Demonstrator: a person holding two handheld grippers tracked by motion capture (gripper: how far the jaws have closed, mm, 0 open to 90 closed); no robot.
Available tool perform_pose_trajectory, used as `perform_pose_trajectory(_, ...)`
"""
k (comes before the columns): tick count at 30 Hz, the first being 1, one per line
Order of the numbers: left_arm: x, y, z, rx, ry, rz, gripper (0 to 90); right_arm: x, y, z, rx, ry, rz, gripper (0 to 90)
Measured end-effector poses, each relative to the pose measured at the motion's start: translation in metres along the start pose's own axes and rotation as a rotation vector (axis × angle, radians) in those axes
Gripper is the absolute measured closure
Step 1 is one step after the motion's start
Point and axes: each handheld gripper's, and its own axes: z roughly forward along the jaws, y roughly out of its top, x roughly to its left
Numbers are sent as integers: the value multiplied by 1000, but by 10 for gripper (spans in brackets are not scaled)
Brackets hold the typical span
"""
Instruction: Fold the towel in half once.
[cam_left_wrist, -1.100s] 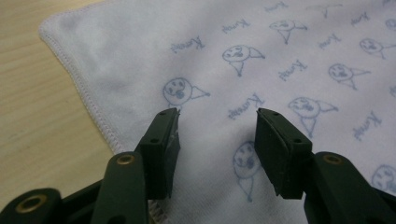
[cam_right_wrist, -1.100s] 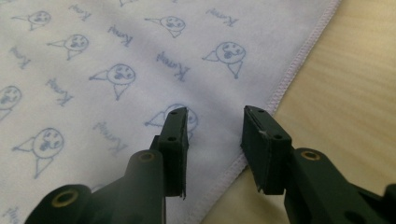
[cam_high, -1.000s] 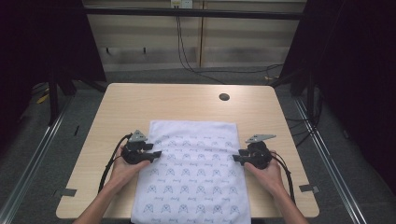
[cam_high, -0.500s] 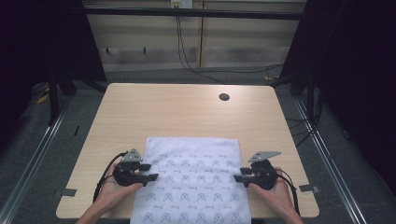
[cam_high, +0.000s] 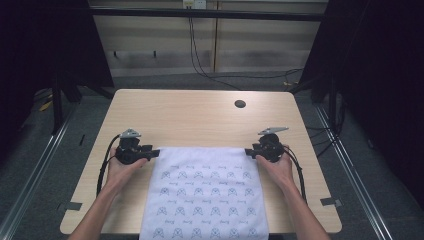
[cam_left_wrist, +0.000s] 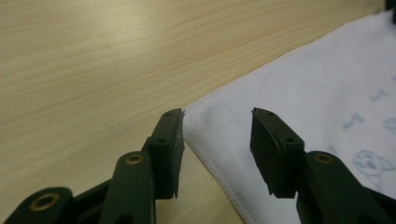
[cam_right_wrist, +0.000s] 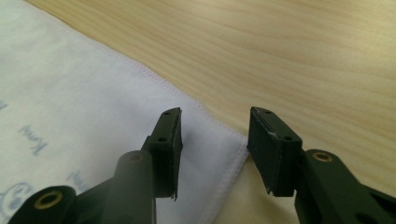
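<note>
Left side first: the left gripper, black and two-jawed in the person's left hand, sits at the far left corner of the white rectangular cloth printed with small blue-grey figures. In the left gripper view that hemmed corner lies flat on the pale wooden table, right in the gap between the jaws. The jaws have just been closing in, yet they stand apart, pads pressing on nothing; the corner's tip is just beside the left-hand pad, and whether it touches I cannot tell. Released, then, not gripping.

Across the middle: the cloth runs its long axis from the far edge toward the person, its near end draped over the table's near edge. The far edge stretches straight between the two tools.

Over to the right: the right gripper, in the right hand, mirrors the first. In the right gripper view the far right corner sits between the jaws, nearer the right-hand one, and these jaws are parted too, nothing pinched.

So each corner lies directly ahead of its own gripper, inward toward the cloth's centre, each hand nearest its own side. My read: the coming move is a pinch on both corners at once. Beyond, a small dark round hole marks the far tabletop.
</note>
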Motion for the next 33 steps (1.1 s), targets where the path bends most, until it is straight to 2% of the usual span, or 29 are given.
perform_pose_trajectory(2,3,2,9,35,-9,-6,542,-2,1,3,13,-10,-9,535)
perform_pose_trajectory(3,4,3,11,38,4,-5,549,-3,1,5,21,-40,-16,532)
perform_pose_trajectory(5,4,2,17,49,4,-4,550,-6,1,6,14,-21,-3,531)
perform_pose_trajectory(6,3,1,18,44,20,6,550,-6,1,6,11,-14,1,531)
perform_pose_trajectory(8,2,1,18,39,9,3,550,-4,1,5,22,-14,-23,536)
perform_pose_trajectory(9,0,0,18,42,18,21,549,-2,0,5,20,1,-24,547)
perform_pose_trajectory(12,-6,-2,18,46,-3,47,563,4,-2,4,15,9,-44,599)
perform_pose_trajectory(13,-7,-3,18,40,-20,48,578,6,-4,3,14,15,-44,665)
perform_pose_trajectory(15,-11,-5,18,39,-20,71,657,7,-6,2,12,24,-43,762)
perform_pose_trajectory(16,-13,-5,18,44,-21,79,704,8,-7,1,13,44,-33,788)
perform_pose_trajectory(18,-17,-6,18,58,-46,87,849,10,-8,0,20,68,-27,828)
perform_pose_trajectory(20,-17,-5,18,62,-43,93,874,11,-9,-1,29,100,-11,841)
perform_pose_trajectory(22,-13,-6,17,36,-68,35,879,11,-9,-2,25,126,-1,843)
perform_pose_trajectory(24,-8,-4,12,-1,-92,2,881,9,-7,-6,3,143,21,845)
perform_pose_trajectory(26,-7,-1,5,-25,-86,7,882,5,-2,-14,-36,162,34,845)
perform_pose_trajectory(27,-7,2,0,-43,-99,1,883,4,1,-17,-48,164,36,846)
perform_pose_trajectory(28,-8,7,-7,-78,-106,1,883,3,5,-22,-63,170,40,846)
perform_pose_trajectory(31,-10,22,-21,-138,-124,7,883,0,19,-37,-111,176,38,846)
perform_pose_trajectory(33,-10,35,-29,-159,-122,11,883,-2,29,-46,-140,186,53,847)
